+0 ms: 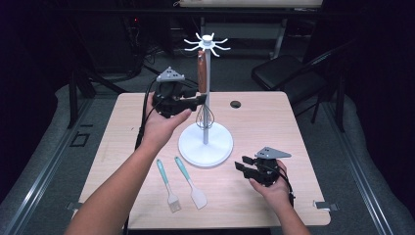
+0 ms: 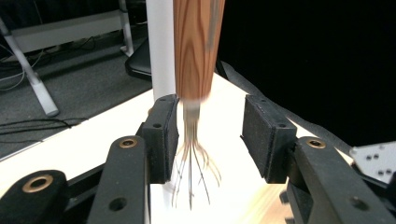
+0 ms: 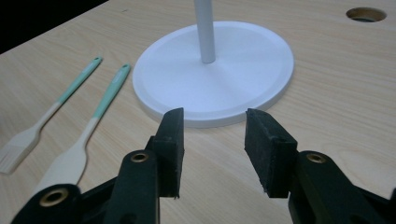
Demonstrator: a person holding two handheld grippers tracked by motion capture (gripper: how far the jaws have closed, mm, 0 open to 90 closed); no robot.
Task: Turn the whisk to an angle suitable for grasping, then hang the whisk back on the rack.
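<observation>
While the whisk (image 1: 201, 83) hangs from a hook beside the pole of the white stand (image 1: 205, 144), it is flanked by the open left gripper (image 2: 210, 135) without contact. In front of that stand, the brush (image 1: 168, 186) and spatula (image 1: 191, 183) are left to hang; the right gripper (image 3: 214, 140) is held open, empty.

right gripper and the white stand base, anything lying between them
Nothing: in the right gripper view, bare wood lies between the open right gripper and the stand base; spatula and brush lie aside.
</observation>
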